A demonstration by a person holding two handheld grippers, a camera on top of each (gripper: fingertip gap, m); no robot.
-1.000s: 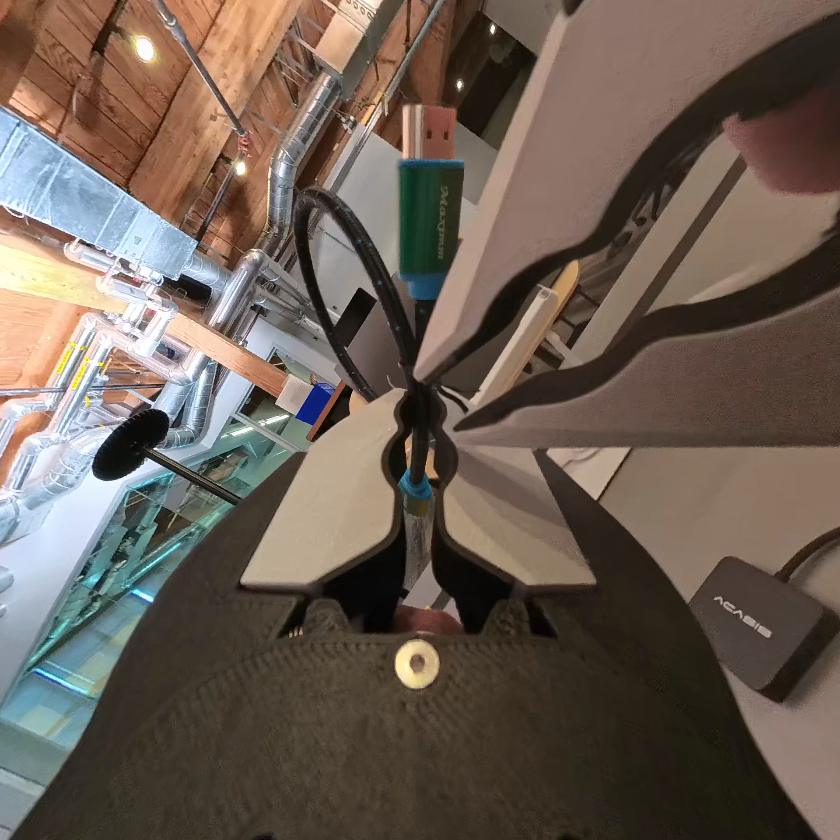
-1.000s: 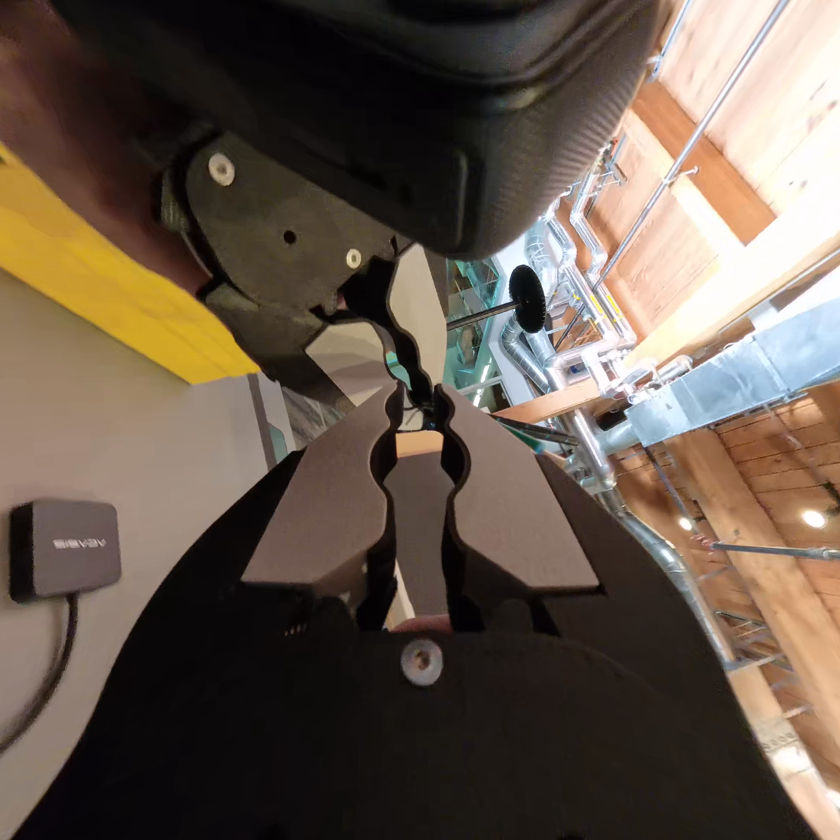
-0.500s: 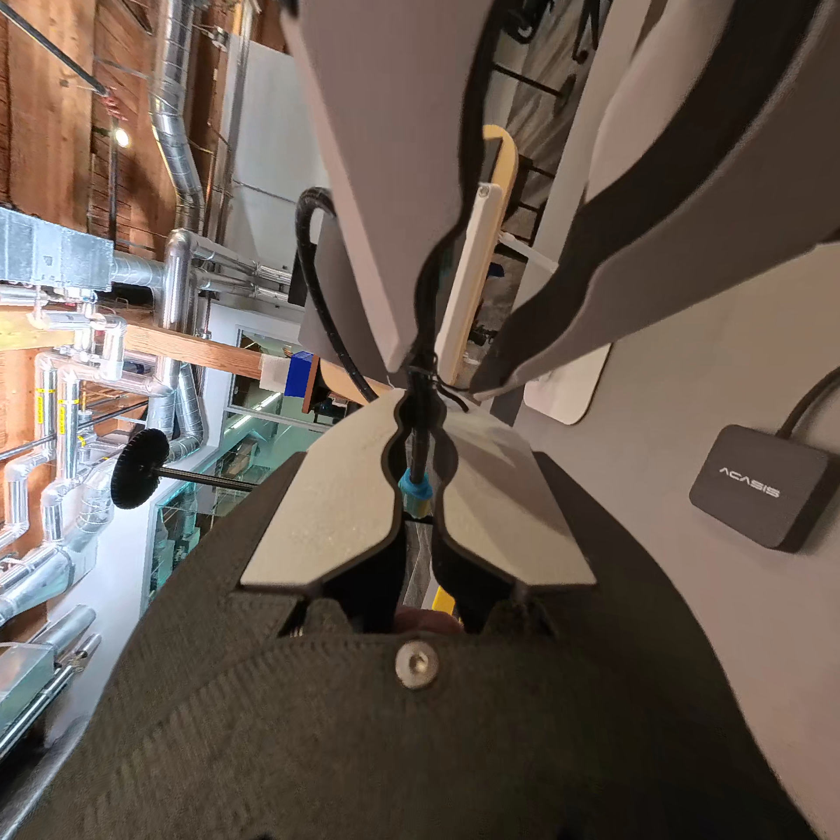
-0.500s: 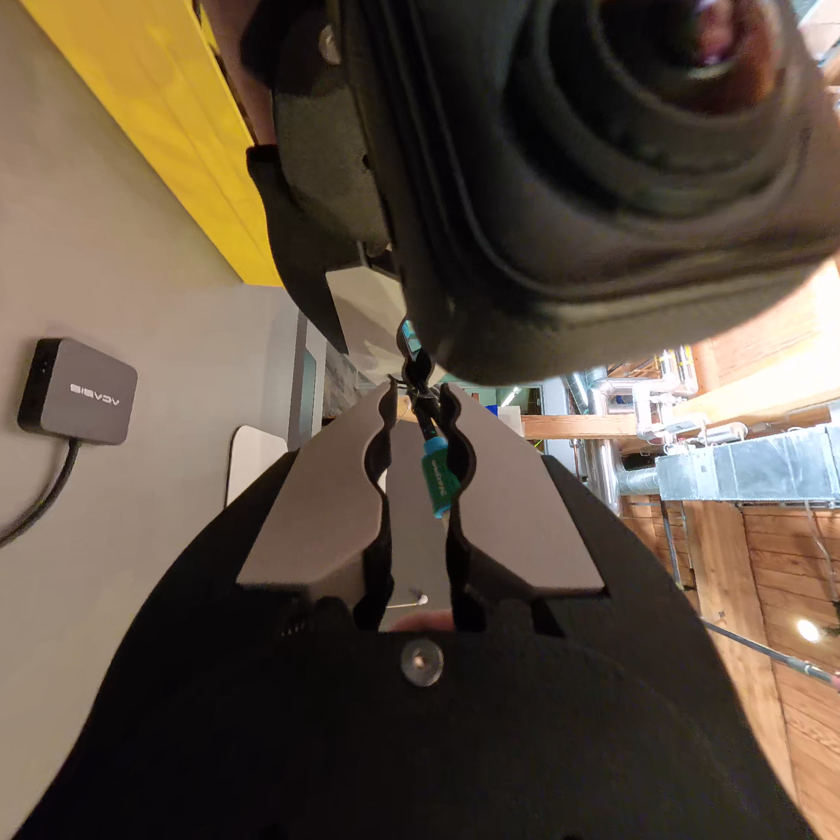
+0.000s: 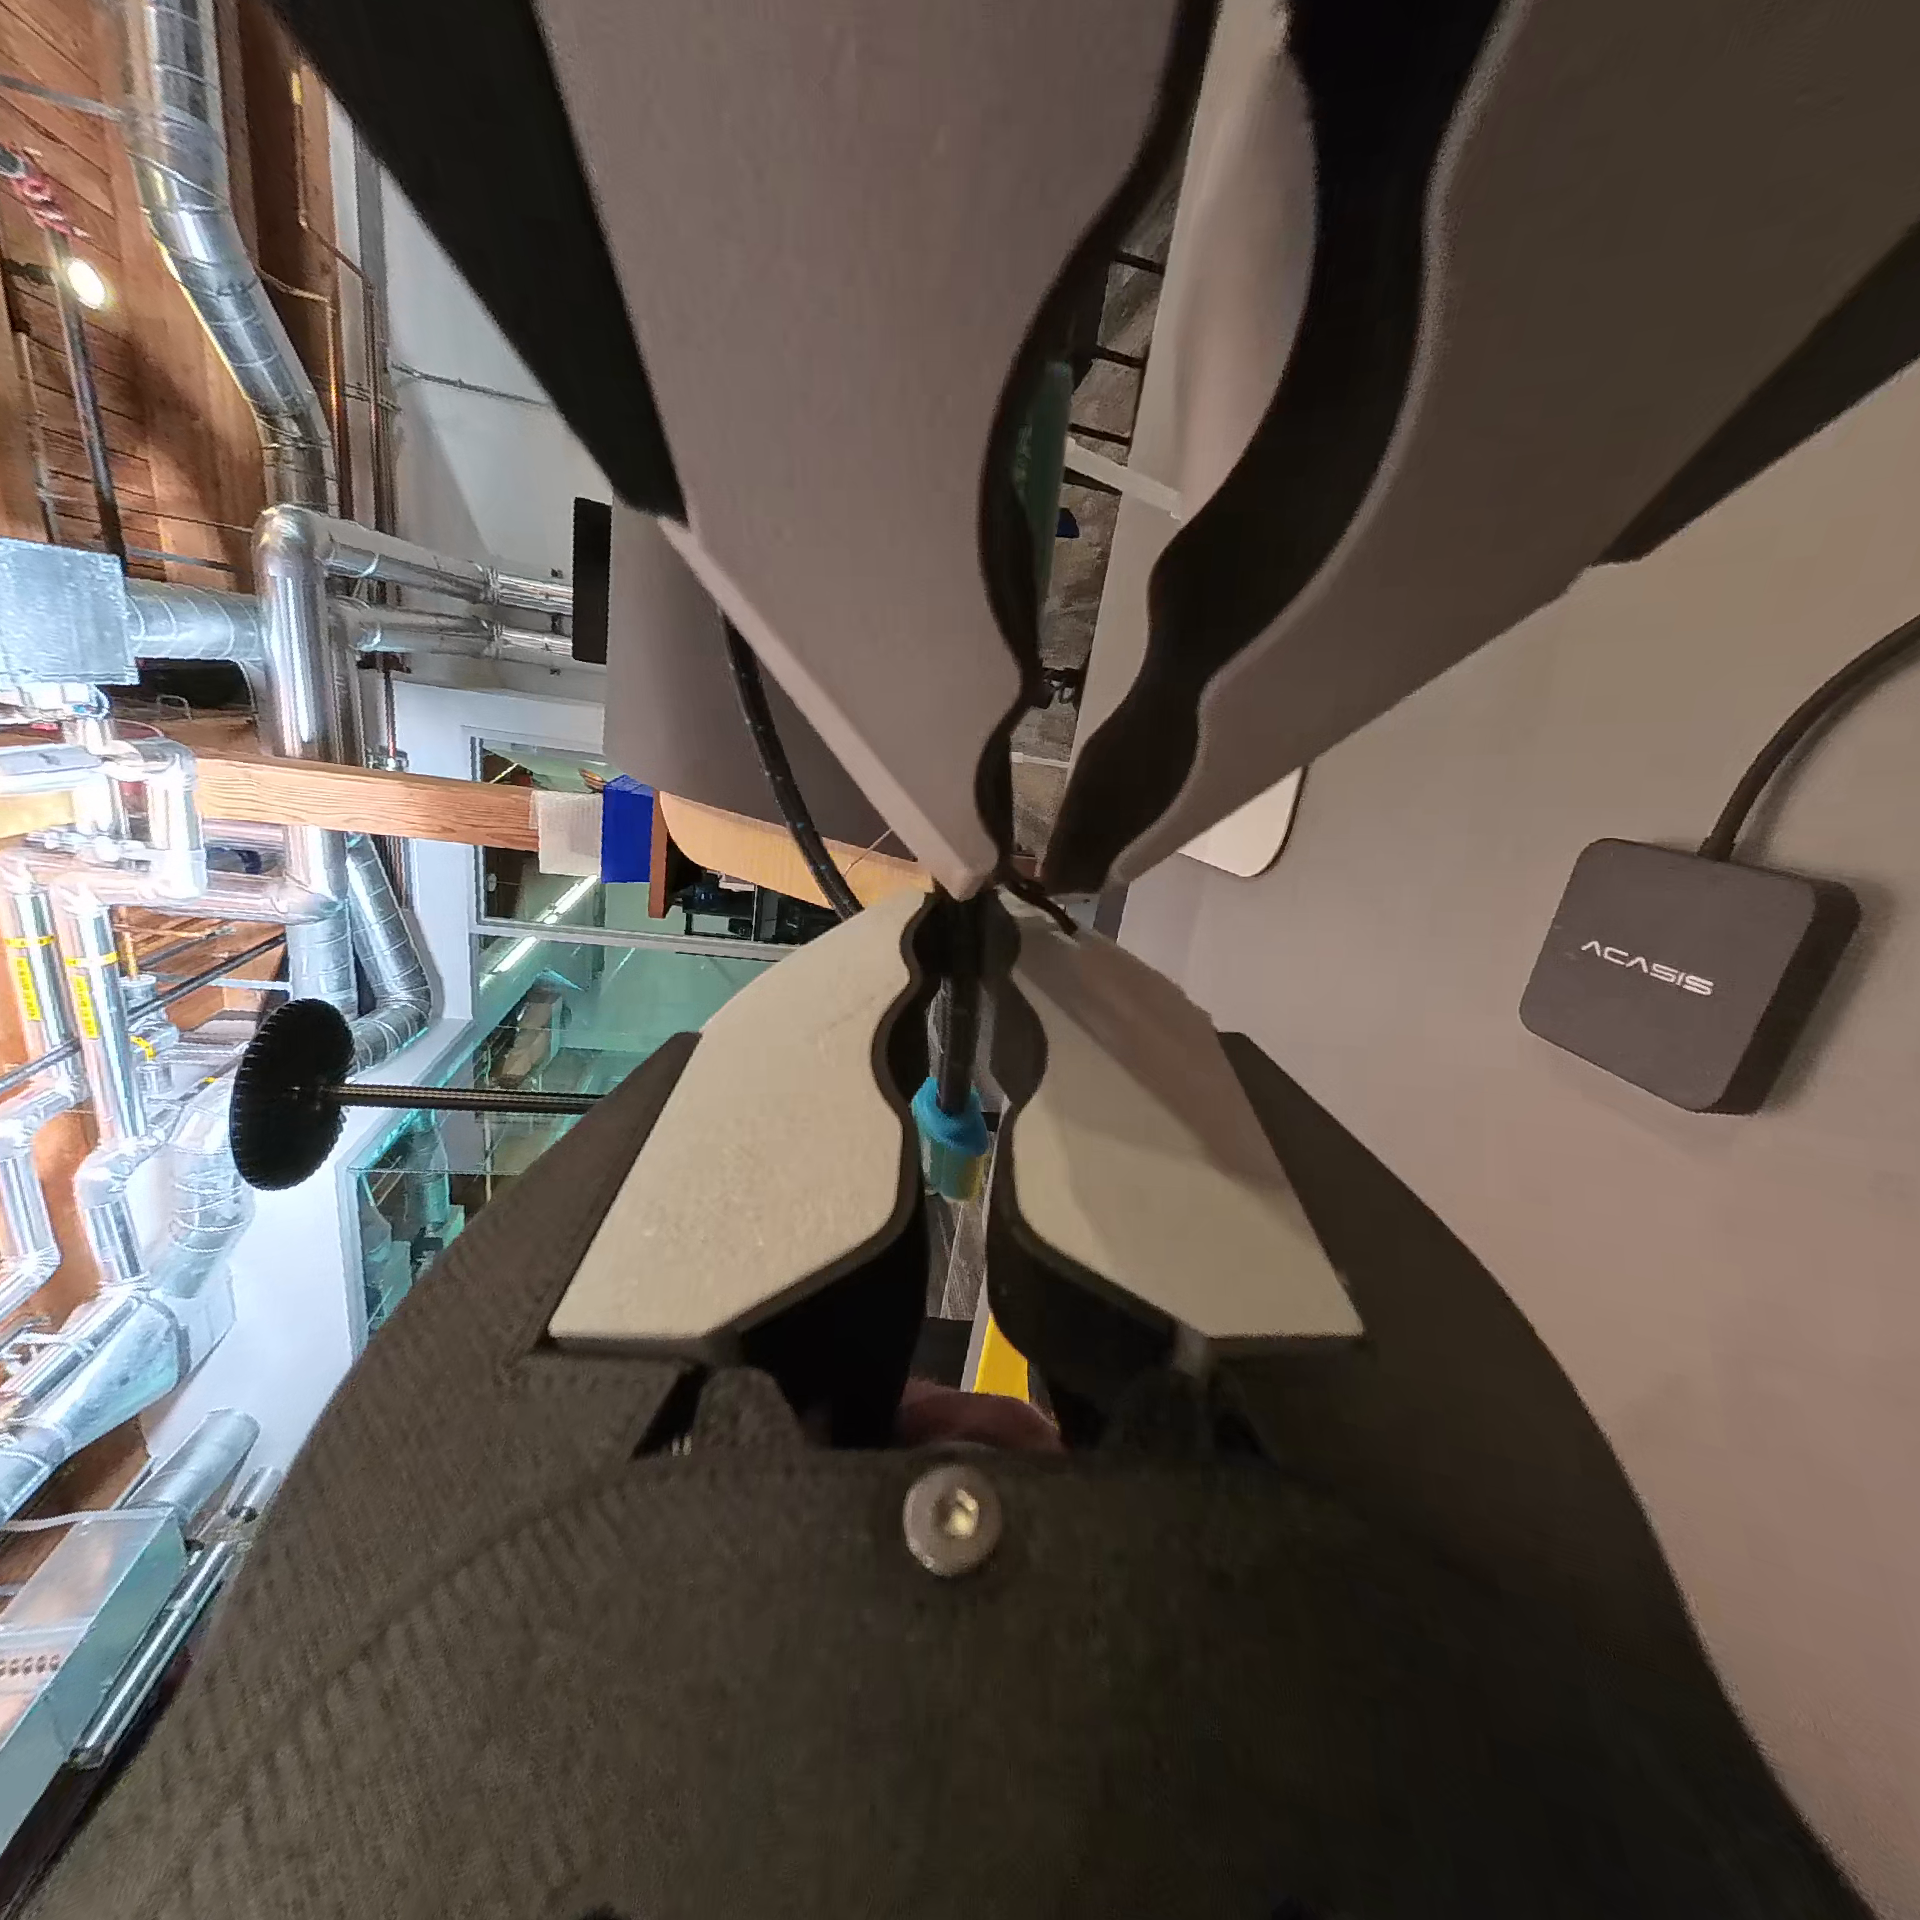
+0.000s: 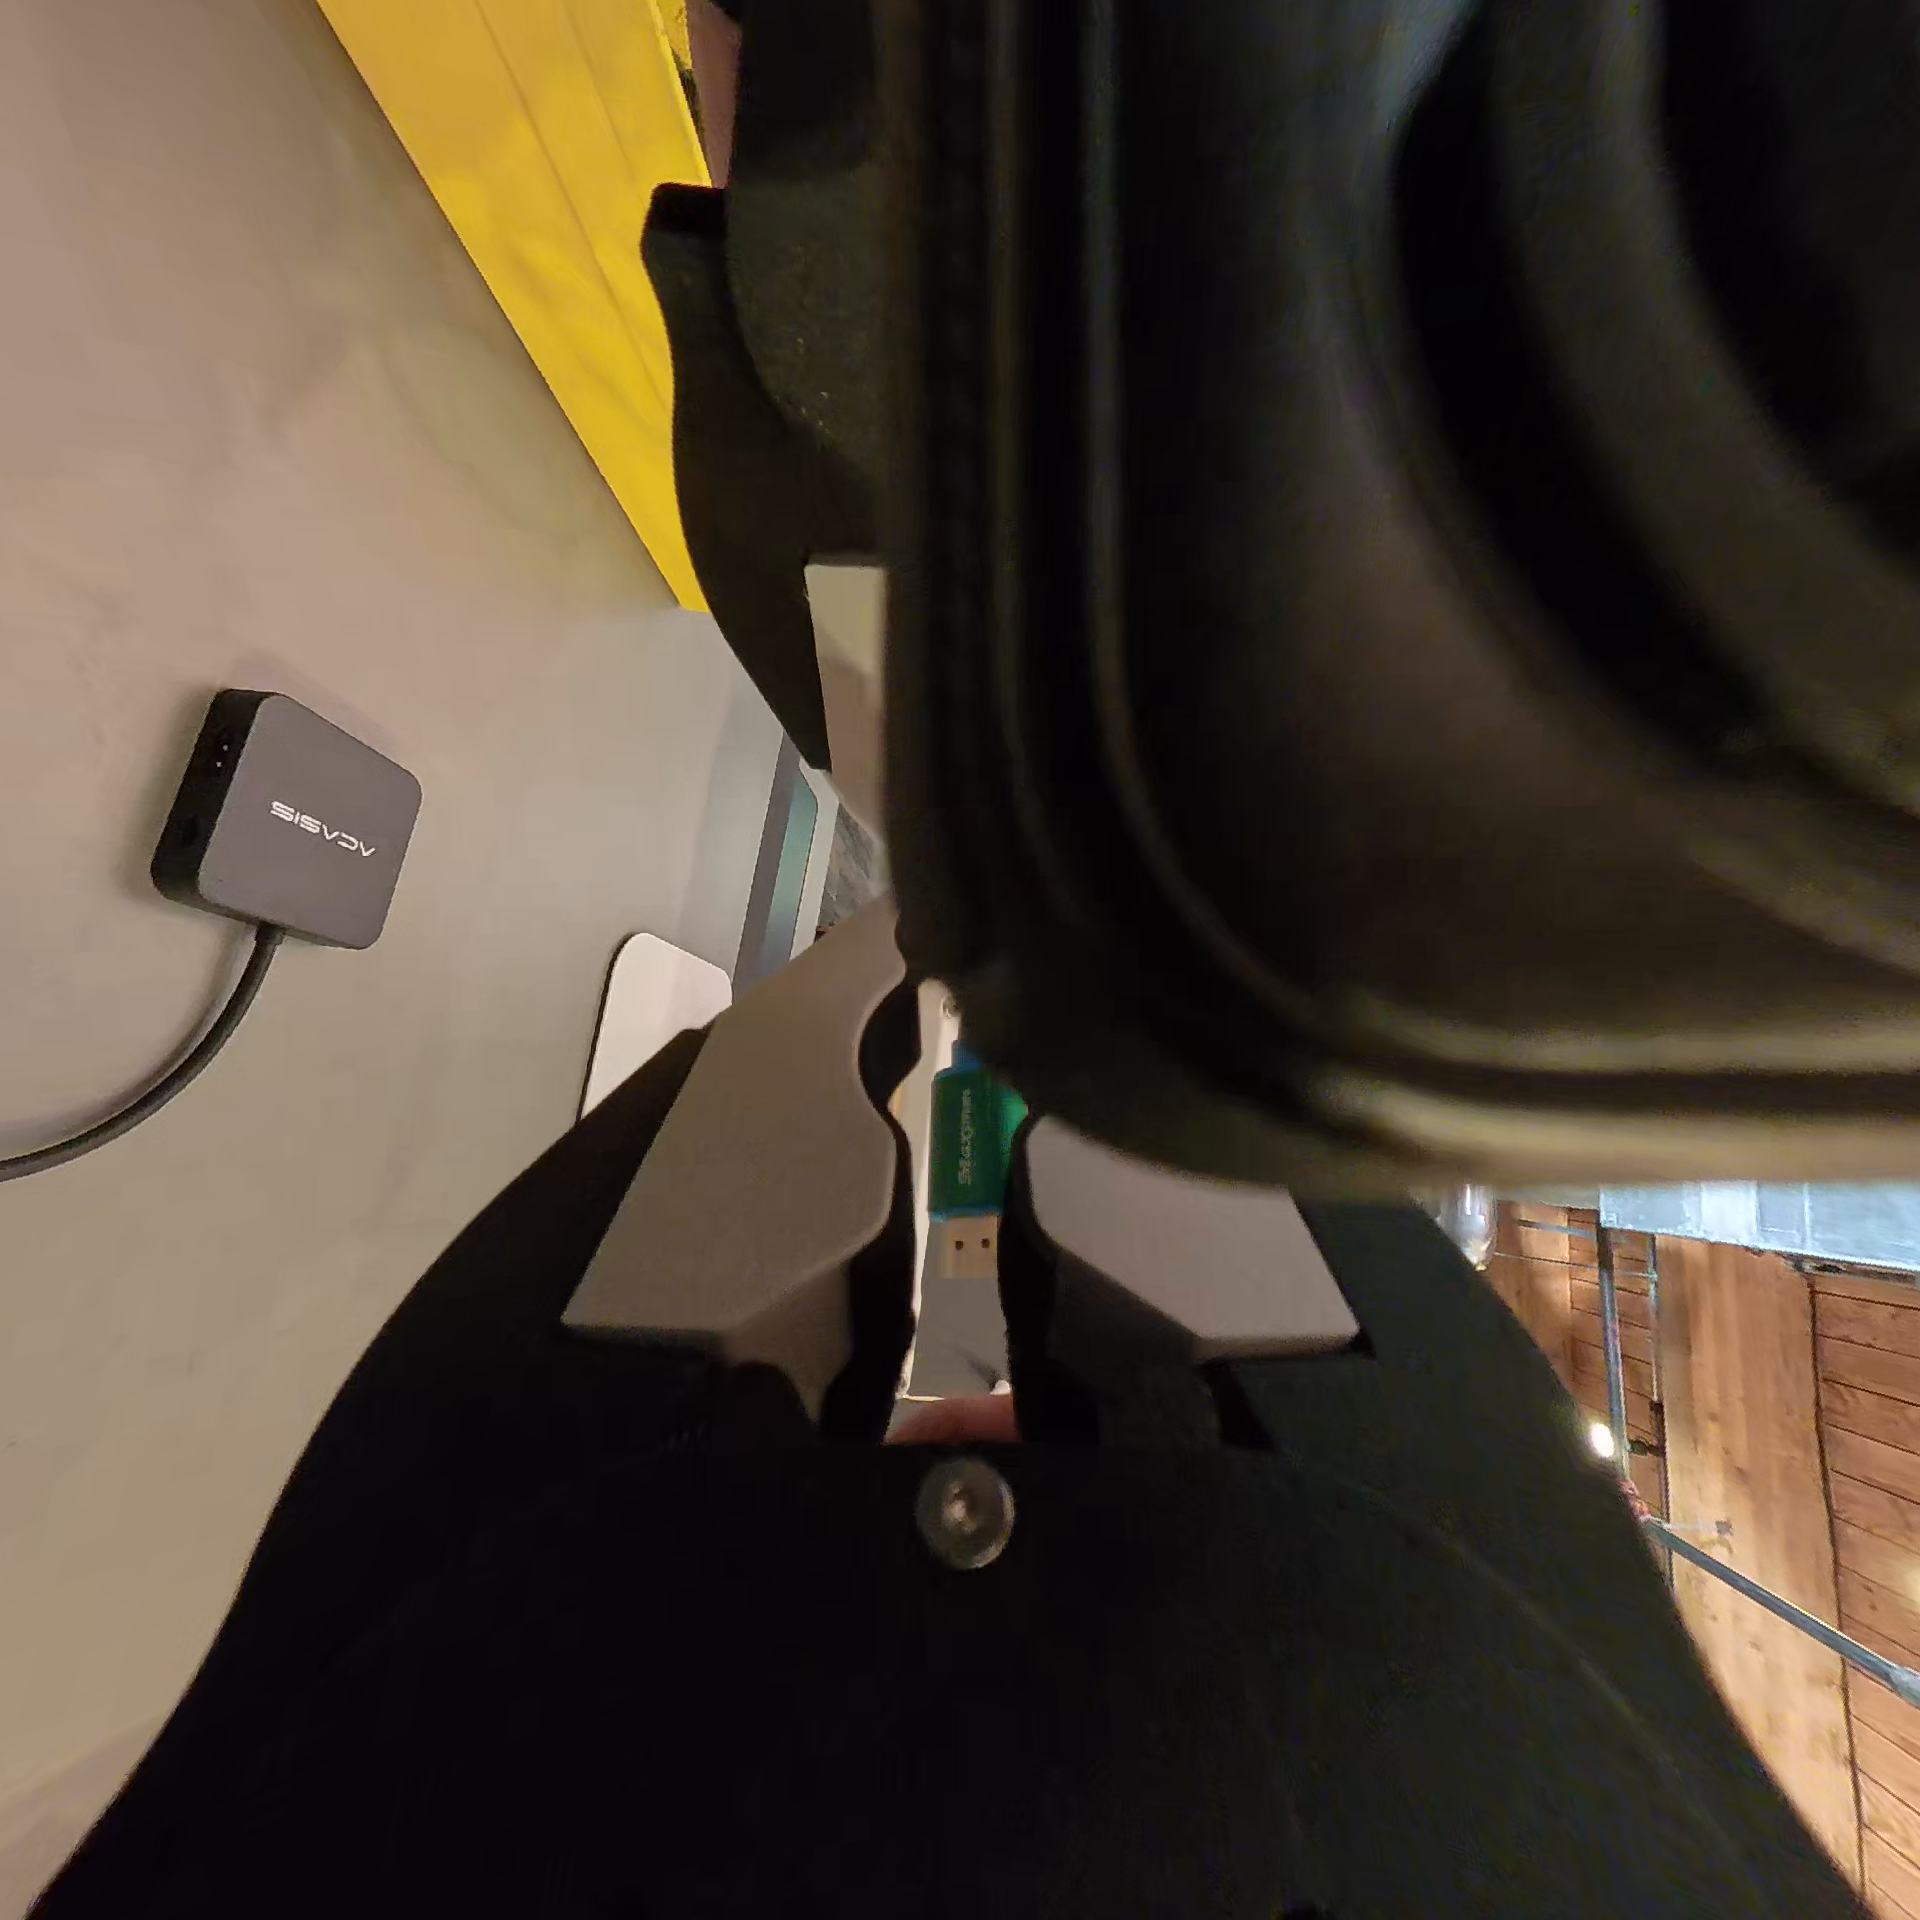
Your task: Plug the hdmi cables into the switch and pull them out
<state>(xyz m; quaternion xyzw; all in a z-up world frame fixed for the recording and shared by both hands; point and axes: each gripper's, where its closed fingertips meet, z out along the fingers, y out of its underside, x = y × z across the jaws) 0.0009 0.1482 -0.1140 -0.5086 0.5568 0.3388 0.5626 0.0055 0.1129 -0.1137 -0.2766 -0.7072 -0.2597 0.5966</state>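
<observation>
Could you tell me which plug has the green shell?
The green plug lies inside the right hand-held gripper, shut on its cable; the other plug, in the left hand-held gripper, is blue and yellow.

The switch [image 5: 1683,971] was dark grey with white lettering, sitting on a pale grey surface [image 5: 1558,1351]. The hdmi cable [image 5: 961,1003] was black braid with a blue collar, its plug [image 6: 971,1143] green with a gold tip. The fingers [image 5: 758,1143] were light grey with black edges.

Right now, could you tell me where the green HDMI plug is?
In the right wrist view, the green HDMI plug sits between the right tool's fingers, gold tip toward the camera, well clear of the grey switch at left.
</observation>
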